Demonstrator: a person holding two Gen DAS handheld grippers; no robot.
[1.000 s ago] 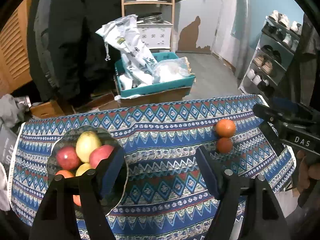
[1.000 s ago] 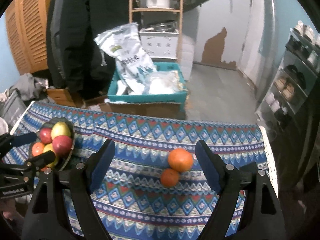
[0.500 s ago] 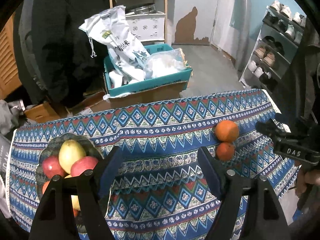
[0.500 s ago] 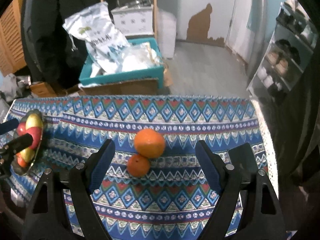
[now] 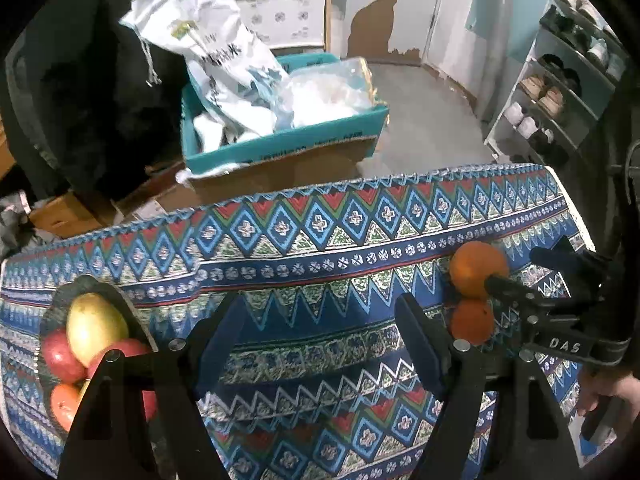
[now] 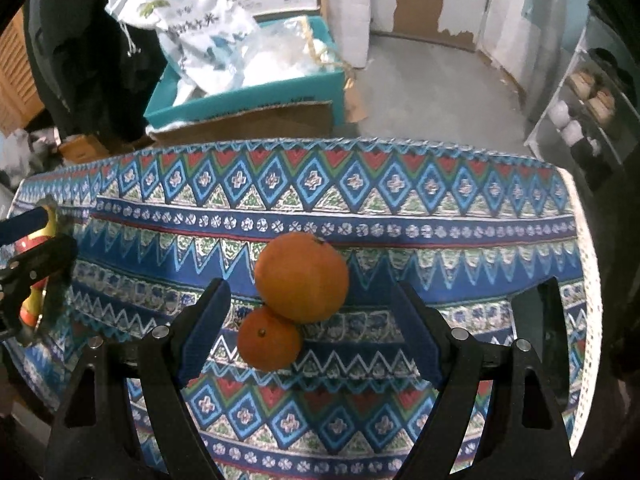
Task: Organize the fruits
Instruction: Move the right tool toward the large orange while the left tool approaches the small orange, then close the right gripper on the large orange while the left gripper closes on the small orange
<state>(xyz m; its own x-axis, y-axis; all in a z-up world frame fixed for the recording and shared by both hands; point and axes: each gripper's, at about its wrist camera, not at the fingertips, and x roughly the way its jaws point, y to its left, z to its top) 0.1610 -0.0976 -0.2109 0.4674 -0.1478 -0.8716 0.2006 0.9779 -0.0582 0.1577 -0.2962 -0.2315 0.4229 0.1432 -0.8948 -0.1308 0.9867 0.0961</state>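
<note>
Two oranges sit touching on the patterned cloth [image 6: 400, 208]: a big orange [image 6: 302, 278] and, pressed against its near-left side, a small orange [image 6: 269, 338]. Taking the big orange as the landmark, the right gripper [image 6: 310, 332] hangs just short of it with its fingers spread wide, one blue pad to either side of the pair and neither pad touching fruit. The bowl [image 5: 64, 300] lies well to the left of the big orange, already stacked with a yellow pear [image 5: 94, 326] and red apples [image 5: 60, 356]. The left gripper [image 5: 316, 344] hovers between bowl and big orange, also spread and holding nothing.

Both oranges look firm, round and light, with a dimpled peel that should give the pads fair friction. Being round, they will likely roll if nudged off-centre, and because they touch, closing on one may shove the other. The safest hold seems to be across the widest part of a single fruit, pads level with its middle, squeezed only enough to stop slipping; a hard pinch could bruise the skin. The bowl is heaped, so an added orange may roll off the pile.
</note>
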